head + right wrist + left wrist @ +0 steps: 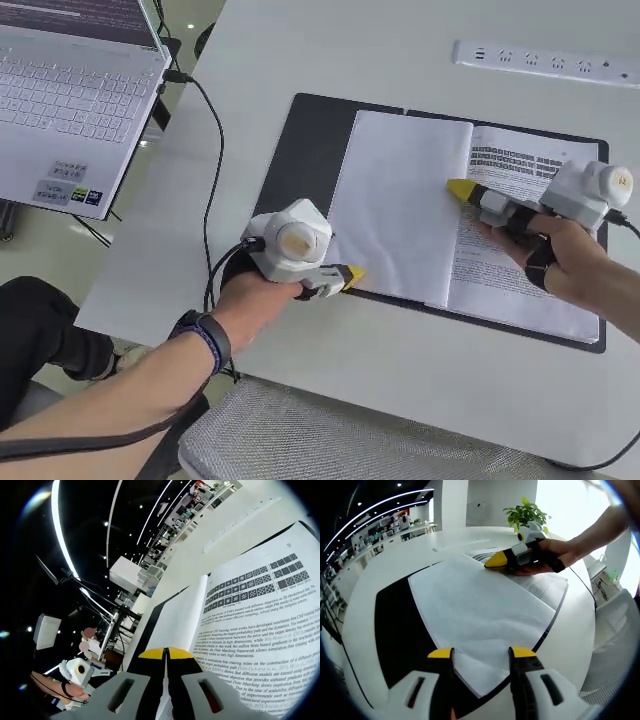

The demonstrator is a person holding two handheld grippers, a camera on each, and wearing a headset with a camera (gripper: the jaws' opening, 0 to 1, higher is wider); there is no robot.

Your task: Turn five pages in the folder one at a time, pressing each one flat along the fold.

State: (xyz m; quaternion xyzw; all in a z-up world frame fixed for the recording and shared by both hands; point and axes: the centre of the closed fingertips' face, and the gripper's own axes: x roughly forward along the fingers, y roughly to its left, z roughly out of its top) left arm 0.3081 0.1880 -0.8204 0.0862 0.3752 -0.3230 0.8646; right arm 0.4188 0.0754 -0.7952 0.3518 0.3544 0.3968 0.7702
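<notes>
The open black rectangular folder (300,150) lies flat on the white table (350,50). Left gripper (345,276): jaws released, spread at the blank white paper page's (400,200) corner, 8 o'clock of the folder. Right gripper (460,188): jaws clenched together, tips at the centre fold.

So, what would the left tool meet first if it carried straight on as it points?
Probably the left tool meets the blank white turned page, whose corner shows between its open jaws.
</notes>
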